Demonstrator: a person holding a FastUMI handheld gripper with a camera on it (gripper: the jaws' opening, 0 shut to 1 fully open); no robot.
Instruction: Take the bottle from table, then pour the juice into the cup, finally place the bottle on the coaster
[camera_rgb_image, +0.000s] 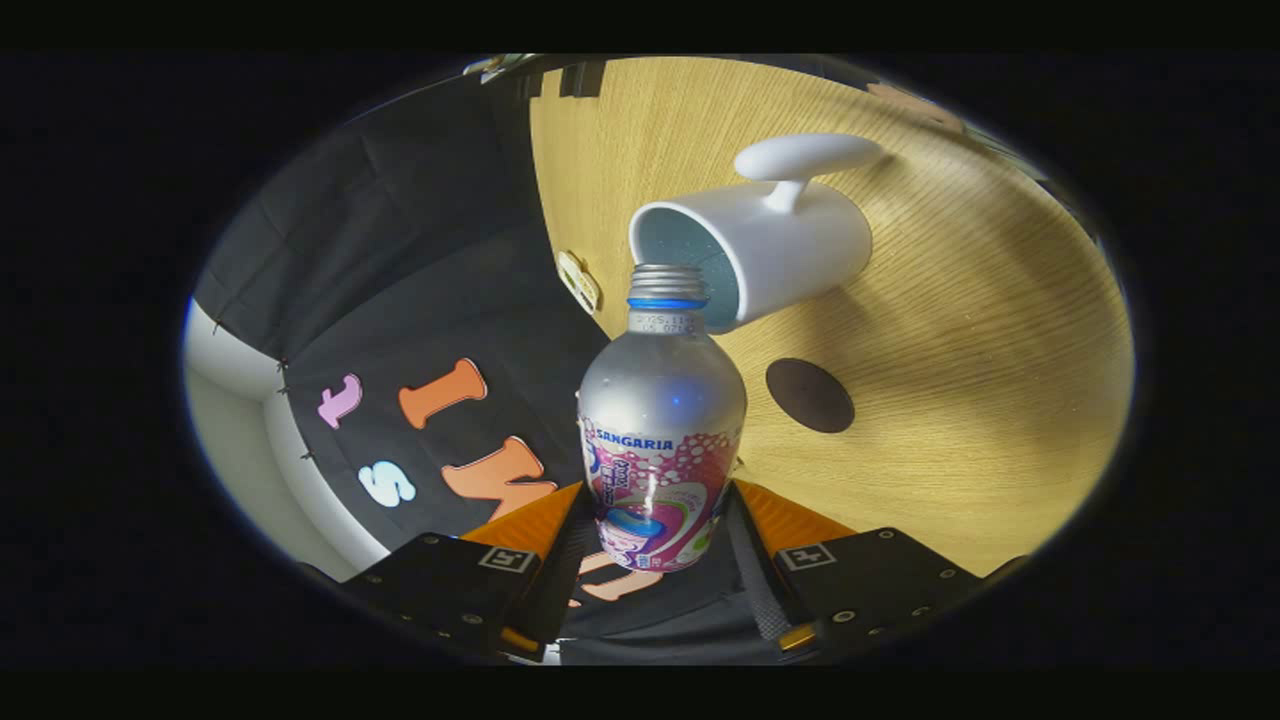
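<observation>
A silver bottle (662, 430) with a pink printed label and an uncapped threaded neck is clamped between my two fingers. My gripper (655, 520) is shut on its lower body. I hold it tipped well over, so the table looks rotated. Its mouth points at the rim of a white cup (770, 250) with a blue-speckled inside and a white handle, just beyond the bottle. No liquid is visible leaving the neck. A dark round coaster (810, 395) lies flat on the wood beside the cup, apart from it.
The light wooden table (960, 400) spreads beyond the cup and coaster. Its edge runs past the bottle's far side, with the black booth cloth (400, 300) beyond it. A small pale tag (579, 282) sits at that edge.
</observation>
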